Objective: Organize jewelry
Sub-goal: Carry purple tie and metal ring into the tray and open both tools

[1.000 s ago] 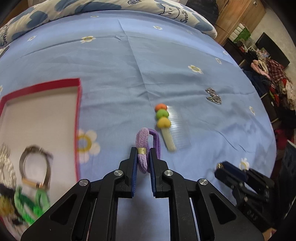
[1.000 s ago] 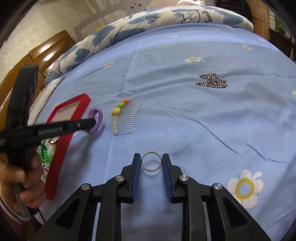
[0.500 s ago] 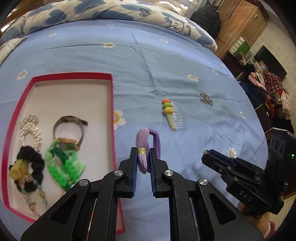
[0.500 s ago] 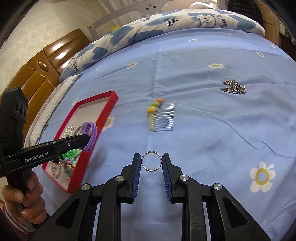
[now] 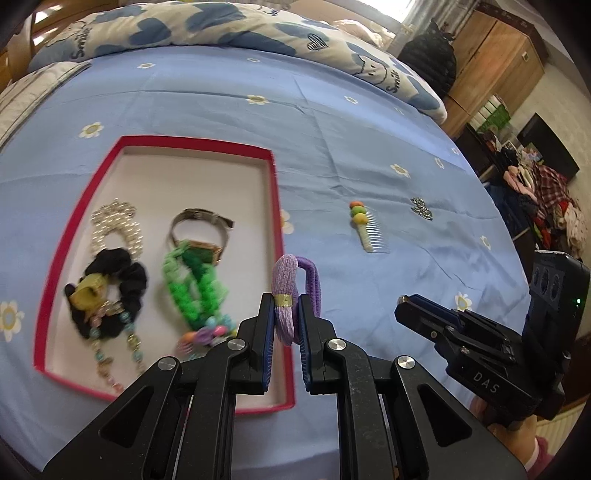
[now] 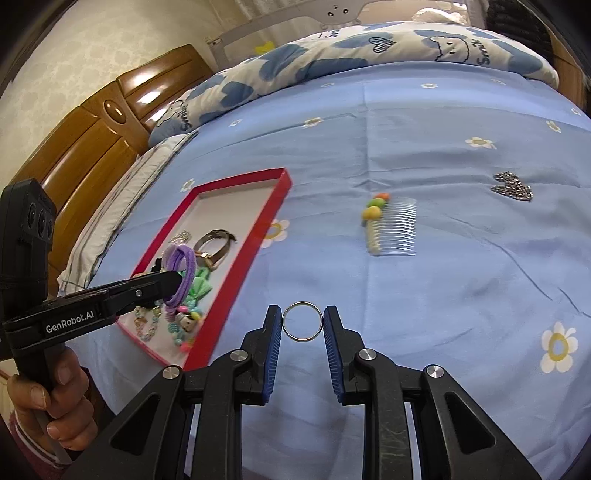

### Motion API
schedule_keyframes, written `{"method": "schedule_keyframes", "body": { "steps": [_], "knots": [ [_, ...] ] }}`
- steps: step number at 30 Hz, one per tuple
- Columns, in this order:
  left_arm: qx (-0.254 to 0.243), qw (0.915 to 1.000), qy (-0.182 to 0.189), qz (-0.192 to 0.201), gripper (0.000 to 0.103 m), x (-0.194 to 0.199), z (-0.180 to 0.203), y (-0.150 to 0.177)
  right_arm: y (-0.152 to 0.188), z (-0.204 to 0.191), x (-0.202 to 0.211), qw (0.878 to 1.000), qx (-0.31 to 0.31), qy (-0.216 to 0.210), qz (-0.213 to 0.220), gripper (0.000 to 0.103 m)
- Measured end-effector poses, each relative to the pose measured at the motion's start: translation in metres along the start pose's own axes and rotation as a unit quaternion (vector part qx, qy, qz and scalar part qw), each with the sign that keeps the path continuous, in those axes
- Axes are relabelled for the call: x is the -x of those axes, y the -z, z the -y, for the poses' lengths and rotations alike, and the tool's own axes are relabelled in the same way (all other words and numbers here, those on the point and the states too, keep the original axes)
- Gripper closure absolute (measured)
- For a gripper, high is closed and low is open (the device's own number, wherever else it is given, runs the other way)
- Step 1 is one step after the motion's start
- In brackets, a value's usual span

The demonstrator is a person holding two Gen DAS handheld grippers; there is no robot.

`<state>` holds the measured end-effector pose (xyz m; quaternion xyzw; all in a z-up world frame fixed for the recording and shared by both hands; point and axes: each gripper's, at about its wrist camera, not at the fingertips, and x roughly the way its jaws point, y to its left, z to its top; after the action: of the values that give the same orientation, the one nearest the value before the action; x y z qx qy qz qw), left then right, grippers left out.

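Observation:
My left gripper [image 5: 283, 314] is shut on a purple hair tie [image 5: 286, 284] with a gold band, held above the right rim of the red tray [image 5: 275, 192]. From the right wrist view the tie [image 6: 179, 267] hangs over the tray [image 6: 236, 266]. My right gripper [image 6: 302, 321] is shut on a thin silver ring [image 6: 302, 320], held above the blue sheet right of the tray. The tray holds a pearl bracelet [image 5: 116, 225], a watch [image 5: 199, 229], a black scrunchie [image 5: 110, 288] and green beads [image 5: 192, 291].
A clear comb with coloured balls [image 5: 365, 230] and a silver chain [image 5: 421, 208] lie on the blue flowered bedsheet [image 5: 332, 129] right of the tray. A patterned duvet [image 5: 221, 26] lies at the back. A wooden headboard [image 6: 92, 147] stands to the left.
My left gripper has carried the purple hair tie leftward from beside the comb to over the tray's right rim. My right gripper has risen with the ring, still shut on it.

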<state>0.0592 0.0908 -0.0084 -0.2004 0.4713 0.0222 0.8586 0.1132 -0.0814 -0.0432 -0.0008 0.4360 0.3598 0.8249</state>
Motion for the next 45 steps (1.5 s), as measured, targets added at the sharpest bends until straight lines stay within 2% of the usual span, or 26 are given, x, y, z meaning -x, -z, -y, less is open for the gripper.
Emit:
{"method": "schedule_keyframes", "body": {
  "steps": [22, 30, 45],
  "knots": [
    [0.069, 0.9969, -0.037, 0.009, 0.093, 0.035, -0.073, 0.044, 0.008, -0.076, -0.021, 0.996, 0.067, -0.046, -0.024, 0.080],
    [0.089, 0.9950, -0.043, 0.013, 0.093, 0.039, -0.092, 0.048, 0.011, -0.100, -0.037, 0.994, 0.088, -0.057, -0.038, 0.080],
    [0.116, 0.9922, -0.046, -0.001, 0.093, 0.024, -0.116, 0.045, 0.012, -0.115, -0.072, 0.991, 0.095, -0.062, -0.070, 0.080]
  ]
}}
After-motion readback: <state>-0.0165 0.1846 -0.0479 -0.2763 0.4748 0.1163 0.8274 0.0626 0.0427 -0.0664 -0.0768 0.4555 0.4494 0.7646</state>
